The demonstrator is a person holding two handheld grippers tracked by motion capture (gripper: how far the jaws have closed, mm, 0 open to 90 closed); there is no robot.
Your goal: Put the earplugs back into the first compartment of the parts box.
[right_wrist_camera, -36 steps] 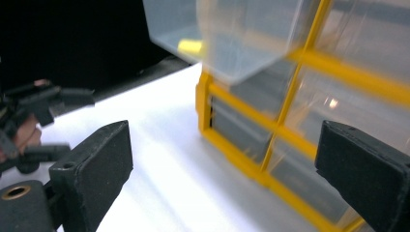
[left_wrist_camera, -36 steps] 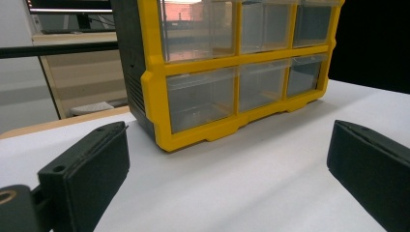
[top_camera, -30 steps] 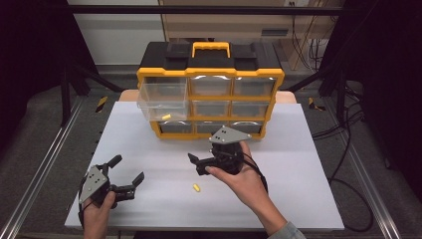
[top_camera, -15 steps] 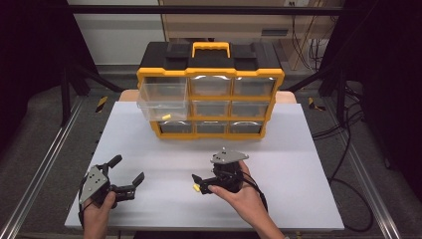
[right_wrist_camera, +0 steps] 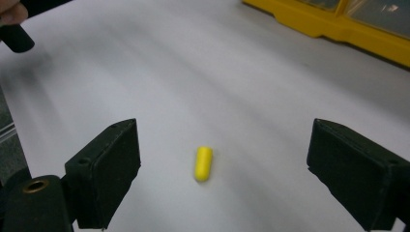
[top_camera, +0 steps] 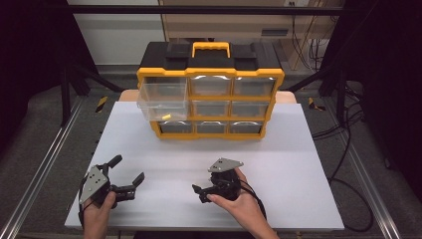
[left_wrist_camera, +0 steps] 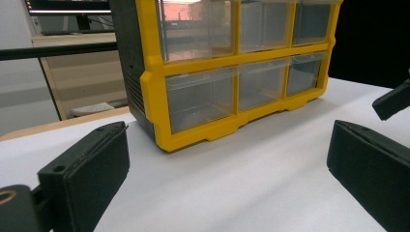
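A small yellow capsule-shaped piece [right_wrist_camera: 203, 163] lies on the white table [top_camera: 298, 164]. My right gripper [right_wrist_camera: 225, 150] is low over the table, one jaw on each side of the piece. Its jaws have just been closing a little, but both pads stand well clear of the piece. From above, the right gripper [top_camera: 198, 193] sits at the front centre and covers the piece. My left gripper [top_camera: 128, 169] rests at the front left, open and empty. In its own view the left gripper [left_wrist_camera: 227, 164] faces the yellow organizer [left_wrist_camera: 203, 87].
The yellow-and-black drawer organizer [top_camera: 211, 74] stands at the back of the table. Its top-left drawer [top_camera: 161, 102] is pulled out with a small yellow item [top_camera: 166, 116] inside. A left jaw tip [right_wrist_camera: 17, 38] shows far off in the right gripper view.
My right gripper has come down toward the table and forward-left until its jaws stand on either side of the yellow piece. The left gripper has stayed put.
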